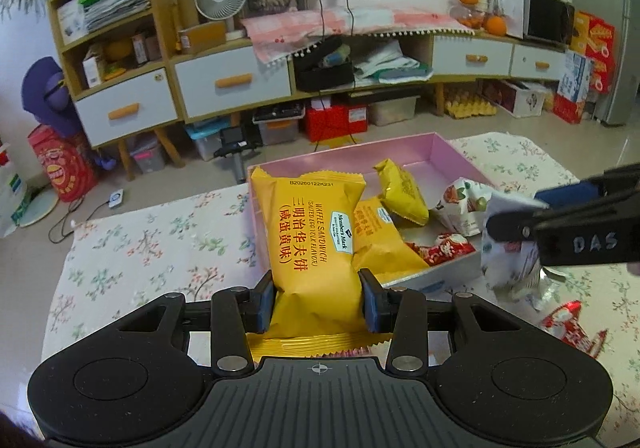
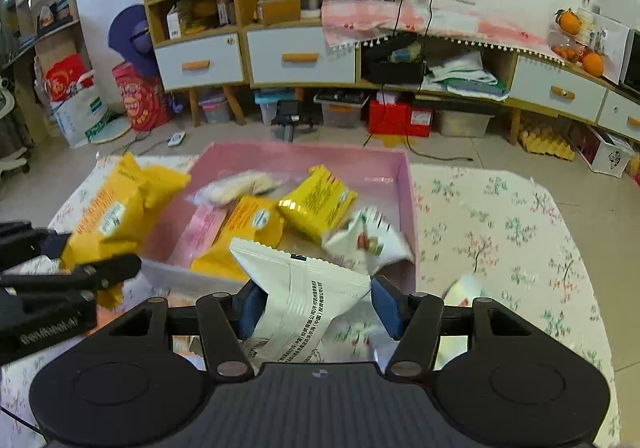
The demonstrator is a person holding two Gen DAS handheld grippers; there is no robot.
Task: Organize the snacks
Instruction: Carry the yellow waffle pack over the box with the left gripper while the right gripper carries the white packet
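Observation:
My left gripper (image 1: 318,298) is shut on a yellow waffle sandwich packet (image 1: 308,232), held upright over the near left corner of the pink box (image 1: 440,151). My right gripper (image 2: 318,306) is shut on a white snack packet (image 2: 304,296) with black print, lifted just before the pink box (image 2: 360,163). In the left wrist view the right gripper (image 1: 520,224) comes in from the right with that white packet (image 1: 508,260). The right wrist view shows the left gripper (image 2: 100,268) at the left with its yellow packet (image 2: 116,215). Several packets lie inside the box.
A red wrapped snack (image 1: 572,324) lies on the floral tablecloth (image 1: 140,248) right of the box. Another pale packet (image 2: 464,292) rests on the cloth (image 2: 500,240) near my right fingers. Beyond the table are the tiled floor, storage bins and a long cabinet (image 1: 232,83).

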